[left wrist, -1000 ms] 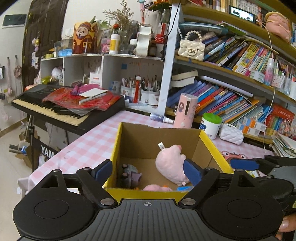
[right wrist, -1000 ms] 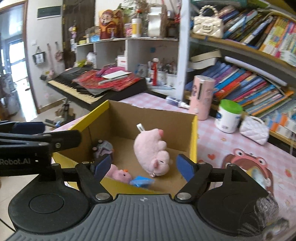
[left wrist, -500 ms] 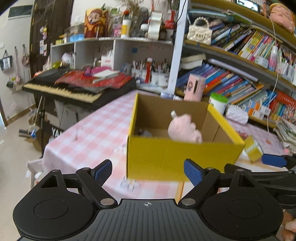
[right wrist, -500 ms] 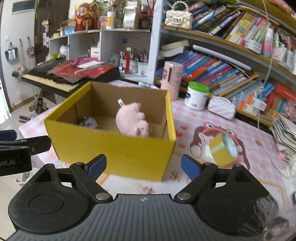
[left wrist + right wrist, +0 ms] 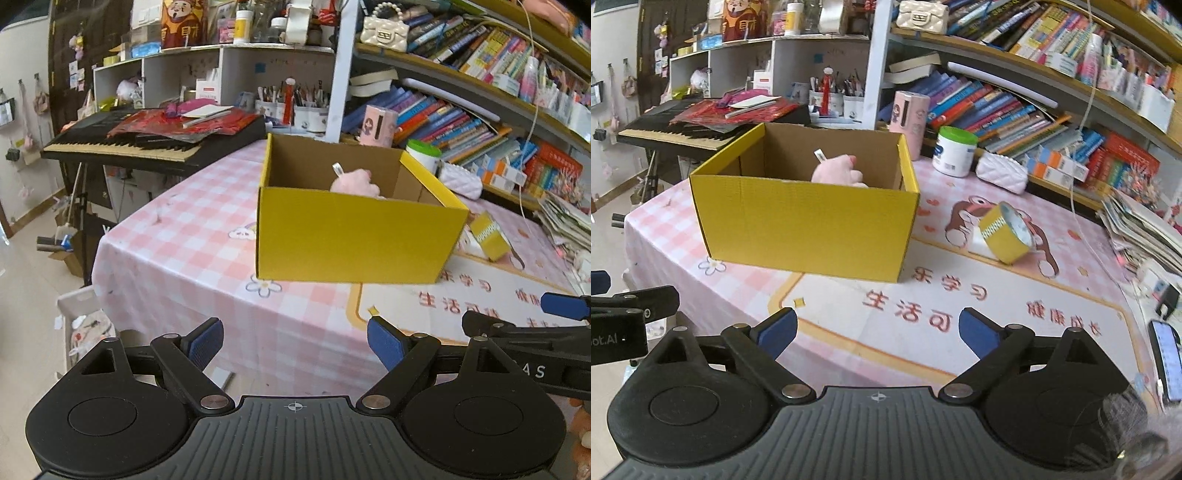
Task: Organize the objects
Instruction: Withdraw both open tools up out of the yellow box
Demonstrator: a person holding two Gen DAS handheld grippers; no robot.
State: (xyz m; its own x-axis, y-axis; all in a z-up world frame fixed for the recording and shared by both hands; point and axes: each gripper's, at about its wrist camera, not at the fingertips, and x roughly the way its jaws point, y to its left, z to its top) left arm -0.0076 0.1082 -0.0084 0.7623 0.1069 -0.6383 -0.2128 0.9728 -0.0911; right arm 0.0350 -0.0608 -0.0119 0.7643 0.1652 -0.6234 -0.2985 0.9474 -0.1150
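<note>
A yellow cardboard box [image 5: 354,236] [image 5: 809,229] stands open on the pink checked tablecloth [image 5: 192,236]. A pink plush toy [image 5: 356,182] [image 5: 840,171] shows above its near wall; other contents are hidden. A yellow tape roll [image 5: 1006,232] [image 5: 487,234] lies on the table to the right of the box. My left gripper [image 5: 295,341] is open and empty, well back from the box near the table's front edge. My right gripper [image 5: 877,330] is open and empty, also back from the box, over the printed mat [image 5: 923,317].
A white jar with a green lid [image 5: 953,151], a pink cylinder [image 5: 909,120] and a white quilted pouch [image 5: 1001,171] stand behind the box. A keyboard [image 5: 147,142] sits at left. Bookshelves fill the back. A phone [image 5: 1167,360] lies at the right edge.
Both grippers have pulled back and down from above the box to near the table's front edge. The box interior is now mostly hidden behind its near wall. Both stay open.
</note>
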